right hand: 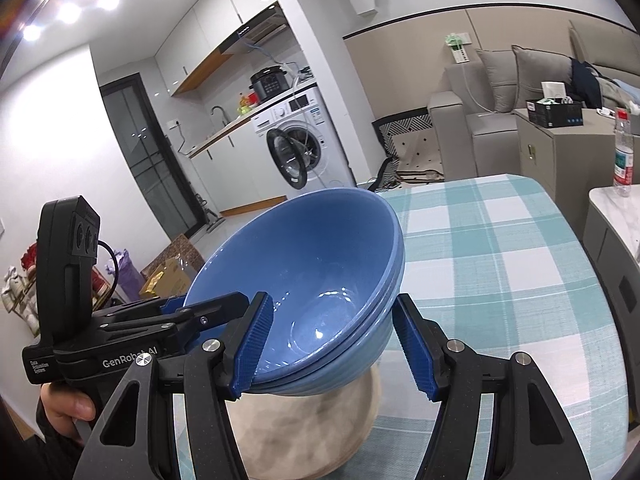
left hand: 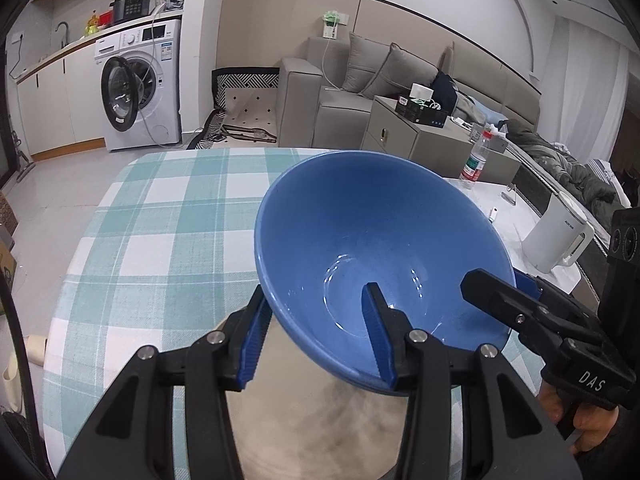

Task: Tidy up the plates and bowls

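Observation:
A stack of blue bowls (left hand: 372,240) (right hand: 320,264) is held tilted above a beige plate (left hand: 296,420) (right hand: 312,432) on the checked tablecloth. My left gripper (left hand: 316,336) straddles the near rim, one finger (left hand: 378,336) inside the top bowl and one (left hand: 252,340) outside, with a gap to the outer finger. My right gripper (right hand: 336,348) straddles the opposite rim, left finger (right hand: 254,344) inside the bowl, right finger (right hand: 414,348) outside, apart from the wall. It shows in the left wrist view (left hand: 496,292) at the bowl's right rim.
The table with teal checked cloth (left hand: 168,216) (right hand: 500,264) extends ahead. A white kettle (left hand: 560,236) and a water bottle (left hand: 476,160) stand on a white counter at right. A washing machine (left hand: 136,84), a sofa and a cabinet lie beyond.

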The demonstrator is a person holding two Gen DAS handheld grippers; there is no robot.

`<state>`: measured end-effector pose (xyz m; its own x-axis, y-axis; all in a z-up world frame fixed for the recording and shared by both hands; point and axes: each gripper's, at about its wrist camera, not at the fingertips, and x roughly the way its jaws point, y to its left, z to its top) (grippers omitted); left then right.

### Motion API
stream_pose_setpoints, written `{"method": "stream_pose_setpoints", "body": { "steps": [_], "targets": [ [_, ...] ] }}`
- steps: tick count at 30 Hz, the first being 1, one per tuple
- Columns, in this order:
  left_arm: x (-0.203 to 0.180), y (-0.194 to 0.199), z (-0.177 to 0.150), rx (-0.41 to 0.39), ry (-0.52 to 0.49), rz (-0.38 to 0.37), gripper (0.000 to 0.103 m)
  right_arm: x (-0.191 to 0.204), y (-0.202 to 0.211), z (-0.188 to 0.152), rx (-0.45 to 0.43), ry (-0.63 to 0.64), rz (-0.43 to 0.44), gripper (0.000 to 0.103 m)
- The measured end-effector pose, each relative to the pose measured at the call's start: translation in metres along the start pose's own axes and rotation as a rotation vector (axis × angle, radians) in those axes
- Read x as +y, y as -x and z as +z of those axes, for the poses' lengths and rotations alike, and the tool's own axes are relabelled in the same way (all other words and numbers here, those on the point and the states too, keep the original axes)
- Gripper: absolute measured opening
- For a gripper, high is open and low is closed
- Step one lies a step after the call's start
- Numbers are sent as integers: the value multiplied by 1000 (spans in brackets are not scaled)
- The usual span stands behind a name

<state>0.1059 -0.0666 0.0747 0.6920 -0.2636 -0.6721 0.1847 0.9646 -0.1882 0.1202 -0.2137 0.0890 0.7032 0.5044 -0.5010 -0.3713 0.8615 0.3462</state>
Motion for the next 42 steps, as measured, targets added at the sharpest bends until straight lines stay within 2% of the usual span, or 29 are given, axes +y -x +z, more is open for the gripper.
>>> {"method": "stream_pose_setpoints", "body": {
  "steps": [17,42],
  "targets": [
    [27,14,-23,2,45,31,45,28,-10,-8,36,49,43,64],
    [48,8,-47,66,76,53,46,30,-35,-25,116,50,90,64]
  ]
}}
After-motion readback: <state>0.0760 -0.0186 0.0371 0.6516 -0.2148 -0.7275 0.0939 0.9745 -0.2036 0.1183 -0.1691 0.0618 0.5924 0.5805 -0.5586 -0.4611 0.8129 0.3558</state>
